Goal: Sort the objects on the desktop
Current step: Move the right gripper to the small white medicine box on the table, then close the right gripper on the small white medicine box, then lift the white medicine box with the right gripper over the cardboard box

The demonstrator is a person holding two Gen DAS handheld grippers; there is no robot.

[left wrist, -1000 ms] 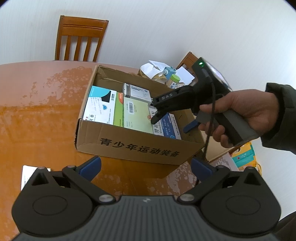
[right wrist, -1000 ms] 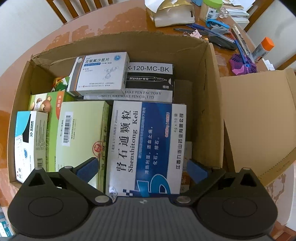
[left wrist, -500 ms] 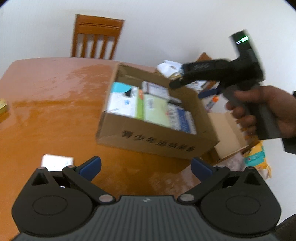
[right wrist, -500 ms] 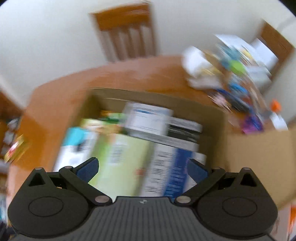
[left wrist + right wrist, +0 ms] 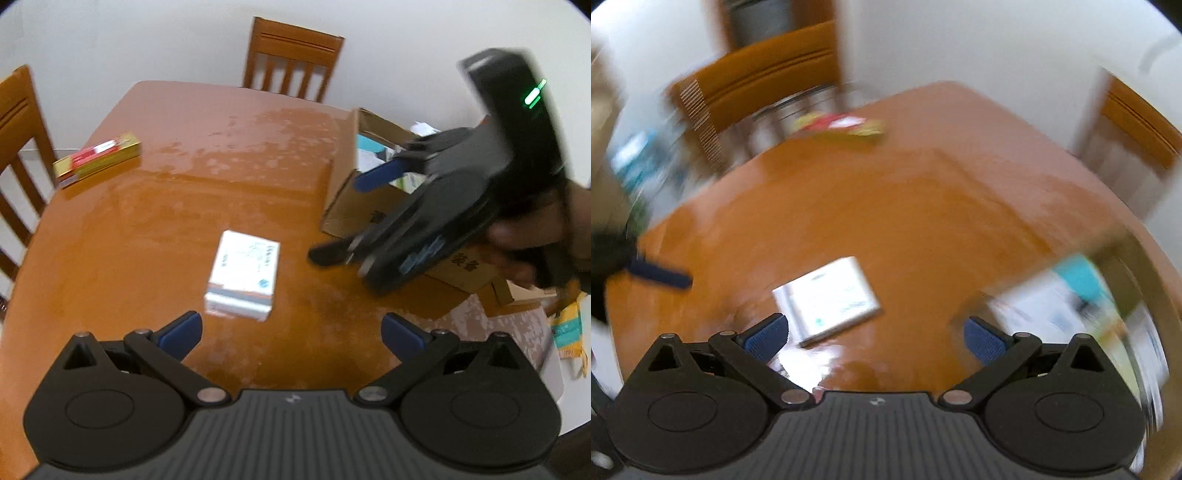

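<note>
Right gripper [image 5: 873,332]: fingers spread wide, nothing between them. A second ago it hung over the packed cardboard box [image 5: 343,206]; it has since swung out over bare table [image 5: 155,229], frame smeared with motion. Left gripper [image 5: 291,330]: also spread and empty, hovering low.

White box [image 5: 242,275] lies flat on the table, just ahead of both grippers, apart from the cardboard box. Probably the next pick.

In the left wrist view its long axis runs away from the camera, short end facing the left gripper. Red-and-yellow box [image 5: 96,158] sits well off, near the far-left edge.
</note>
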